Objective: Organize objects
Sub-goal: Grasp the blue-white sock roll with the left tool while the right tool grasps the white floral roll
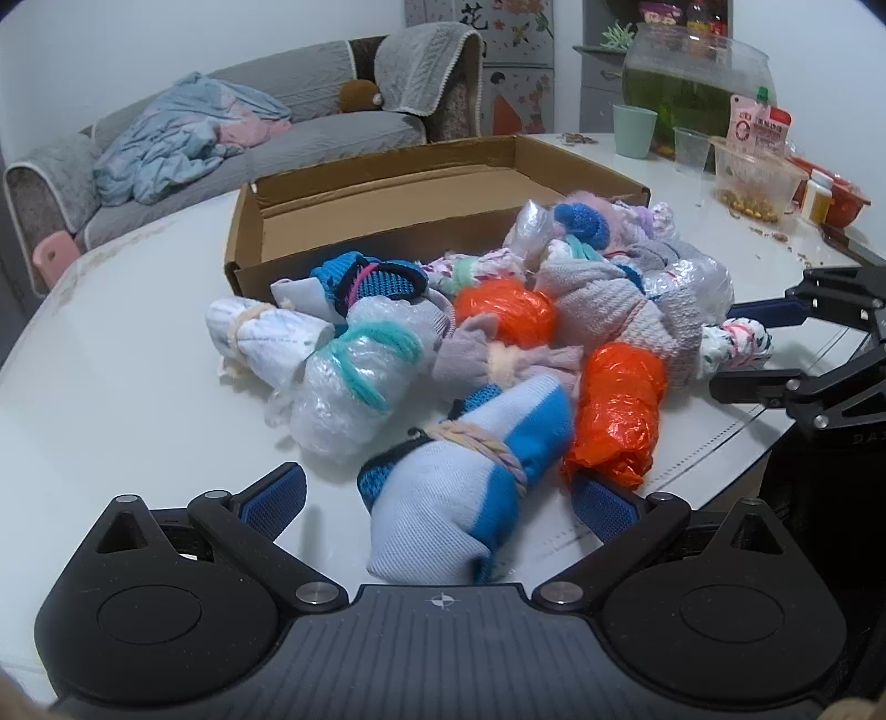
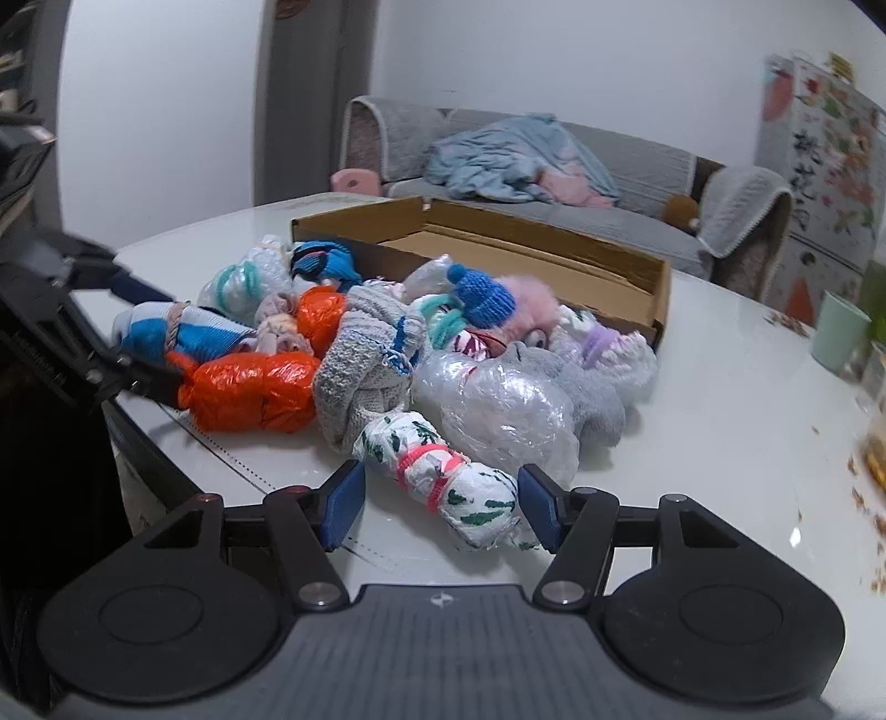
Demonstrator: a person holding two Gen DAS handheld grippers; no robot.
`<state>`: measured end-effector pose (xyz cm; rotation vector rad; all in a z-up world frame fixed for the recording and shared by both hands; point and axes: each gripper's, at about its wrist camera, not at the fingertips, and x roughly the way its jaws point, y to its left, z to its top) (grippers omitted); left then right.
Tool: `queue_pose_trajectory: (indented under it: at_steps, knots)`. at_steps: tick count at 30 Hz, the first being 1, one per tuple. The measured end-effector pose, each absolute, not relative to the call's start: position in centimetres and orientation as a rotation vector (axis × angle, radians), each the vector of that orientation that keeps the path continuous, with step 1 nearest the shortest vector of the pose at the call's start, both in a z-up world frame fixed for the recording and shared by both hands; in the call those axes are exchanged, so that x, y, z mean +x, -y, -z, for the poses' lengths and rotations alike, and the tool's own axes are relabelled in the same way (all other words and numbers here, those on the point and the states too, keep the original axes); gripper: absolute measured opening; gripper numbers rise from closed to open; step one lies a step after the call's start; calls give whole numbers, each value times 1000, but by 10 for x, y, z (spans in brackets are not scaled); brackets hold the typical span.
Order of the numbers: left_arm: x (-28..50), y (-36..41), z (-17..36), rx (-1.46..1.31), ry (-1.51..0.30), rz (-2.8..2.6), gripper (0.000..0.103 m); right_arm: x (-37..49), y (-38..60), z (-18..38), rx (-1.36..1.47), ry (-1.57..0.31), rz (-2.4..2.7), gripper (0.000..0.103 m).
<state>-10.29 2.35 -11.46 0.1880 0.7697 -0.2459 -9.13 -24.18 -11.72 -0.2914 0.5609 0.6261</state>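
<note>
Over bundles [image 1: 470, 487], hand-held grippers [image 1: 437, 498] angled down.

bundle pile [image 1: 498, 343] blocks box [image 1: 387, 188], table [image 1: 111, 387] bare left

The one clearly readable sign is a black brush-written Chinese character, 花, on the flower-patterned cabinet front [image 1: 501, 22] at the far wall, seen from the left wrist. The pink pouch [image 1: 757, 128] at the far right of the worktop carries red print with a round emblem, too small to read. In the right wrist view the same cabinet's black characters [image 2: 809, 166] are blurred beyond reading.
</note>
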Motion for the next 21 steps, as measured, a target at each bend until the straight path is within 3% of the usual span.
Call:
queue_pose_trajectory:
  at_steps: [7,10,13,21]
  knots:
    - [-109,-25,119,145,-783,318,98,-95,247,117,-290,-557,-641,45]
    - [-111,-22,117,144,-773,345,88,-97,249,117,-276,-554,-636,38]
    - [-110,-26,113,120,-757,353,65,-96,253,116,-258,-558,-635,38]
    - [-114,-37,108,62,-750,385,61,-103,265,108,-197,-543,-658,37]
